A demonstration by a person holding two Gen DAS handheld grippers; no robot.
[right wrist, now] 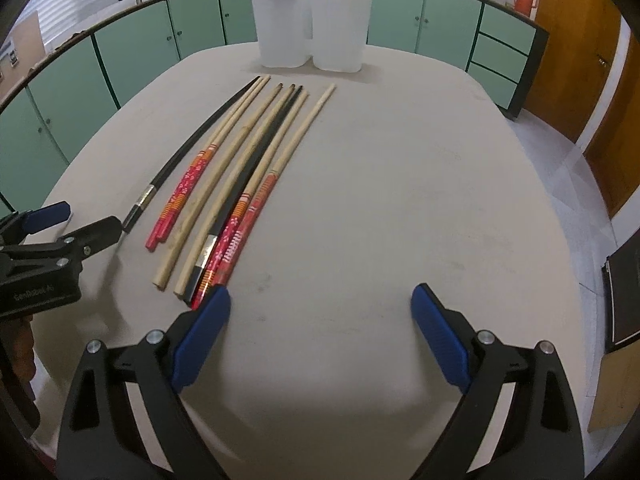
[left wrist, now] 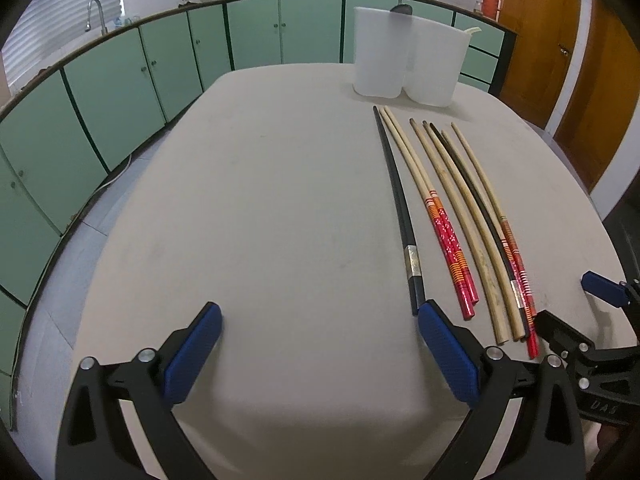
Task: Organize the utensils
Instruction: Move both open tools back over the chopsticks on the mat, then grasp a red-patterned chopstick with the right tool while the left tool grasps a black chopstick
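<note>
Several chopsticks [left wrist: 448, 216] lie side by side on the beige table [left wrist: 260, 208]: black ones with a silver band, plain wooden ones, and ones with red and orange ends. They also show in the right wrist view [right wrist: 240, 168]. A white two-compartment holder [left wrist: 408, 56] stands at the far end, with some utensils inside; it also shows in the right wrist view [right wrist: 312, 24]. My left gripper [left wrist: 320, 340] is open and empty, left of the chopsticks' near ends. My right gripper [right wrist: 320, 328] is open and empty, right of them.
Green cabinets [left wrist: 120, 80] with a counter, a sink tap and pots run behind the table. Wooden doors [left wrist: 560, 40] stand at the right. A black object [right wrist: 624, 292] lies beyond the table's right edge.
</note>
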